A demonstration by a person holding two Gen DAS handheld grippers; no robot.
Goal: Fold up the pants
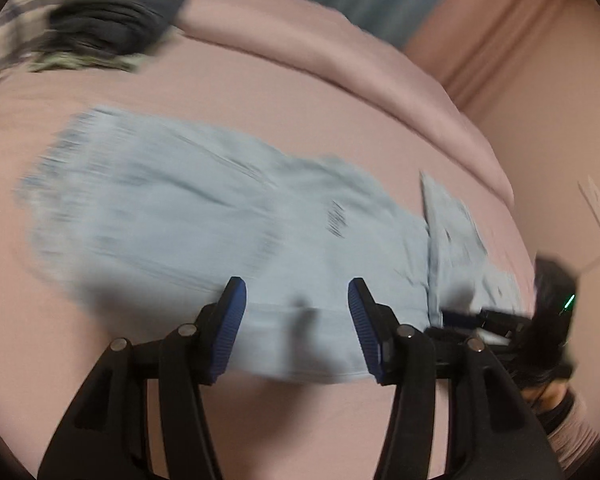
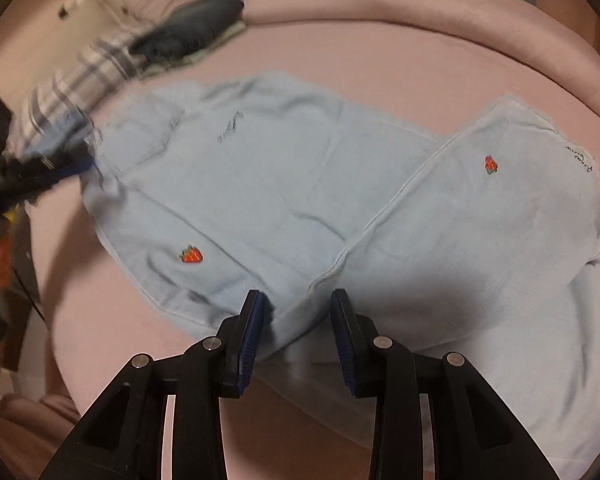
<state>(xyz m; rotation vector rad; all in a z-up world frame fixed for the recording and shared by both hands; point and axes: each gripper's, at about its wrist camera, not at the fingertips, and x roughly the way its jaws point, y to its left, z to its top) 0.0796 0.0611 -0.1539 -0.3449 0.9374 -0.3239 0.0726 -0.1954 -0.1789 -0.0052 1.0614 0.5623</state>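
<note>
pale blue pants (image 2: 260,184) bear unreadable dark script.

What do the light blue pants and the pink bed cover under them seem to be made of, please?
The light blue pants look like soft matte cotton, perhaps light denim or twill: stitched seams, gentle creases, small embroidered strawberries. The pink bed cover looks like smooth matte woven fabric, probably cotton or a blend; it lies with soft folds and no sheen. The blur leaves the weave unclear.

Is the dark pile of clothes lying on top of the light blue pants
No, the dark pile sits apart on the pink bed, beyond the pants.
</note>
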